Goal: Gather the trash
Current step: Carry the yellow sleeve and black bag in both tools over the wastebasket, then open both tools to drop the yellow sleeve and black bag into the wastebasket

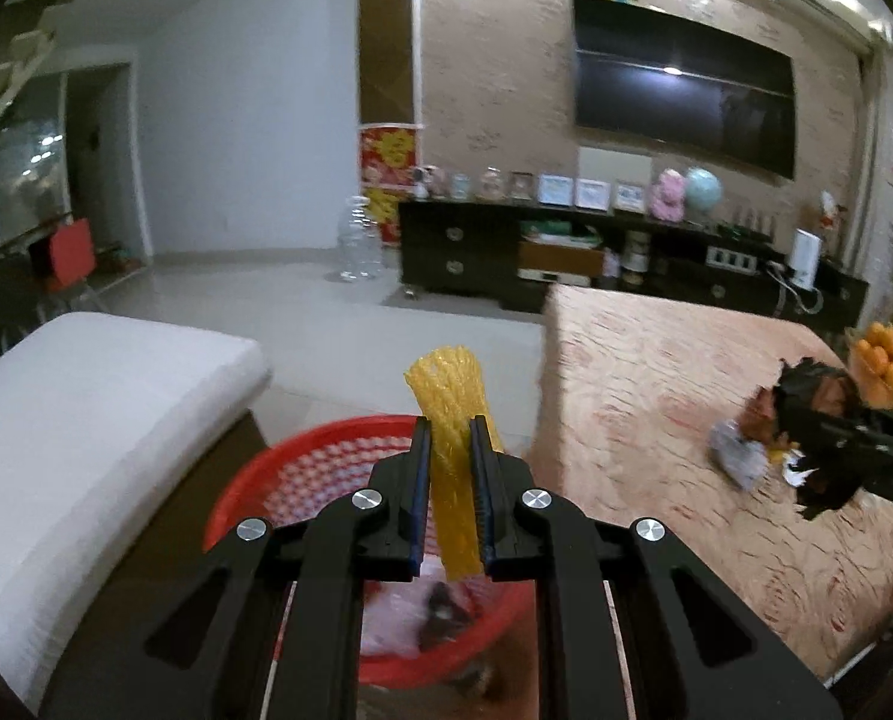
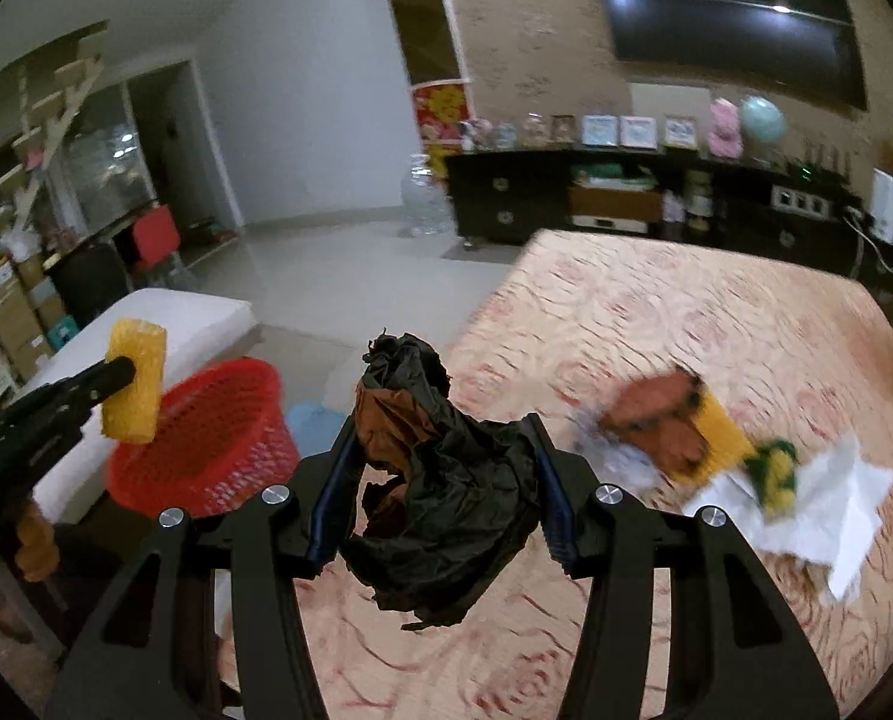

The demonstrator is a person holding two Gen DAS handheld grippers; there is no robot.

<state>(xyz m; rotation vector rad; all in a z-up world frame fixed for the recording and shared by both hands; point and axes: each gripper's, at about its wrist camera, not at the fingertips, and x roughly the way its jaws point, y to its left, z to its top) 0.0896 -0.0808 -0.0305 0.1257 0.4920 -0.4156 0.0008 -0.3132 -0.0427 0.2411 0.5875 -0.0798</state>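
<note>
My left gripper [image 1: 451, 426] is shut on a yellow mesh net [image 1: 455, 420] and holds it above the red basket [image 1: 236, 498]. The basket holds some trash. In the right wrist view the same net [image 2: 134, 387] hangs over the red basket [image 2: 206, 444]. My right gripper [image 2: 440, 426] is shut on a crumpled black plastic bag [image 2: 440, 480], above the table's left part. It shows in the left wrist view [image 1: 806, 414] at the right. More trash lies on the table: an orange wrapper [image 2: 656, 420], a yellow-green wrapper [image 2: 776, 471] and white paper [image 2: 830, 516].
The table has a pink patterned cloth [image 2: 716, 324]. A white cushioned seat [image 1: 86, 408] stands left of the basket. Oranges [image 1: 884, 360] sit at the table's far right. A dark TV cabinet [image 1: 626, 258] and a clear water jug [image 1: 359, 246] stand beyond on the tiled floor.
</note>
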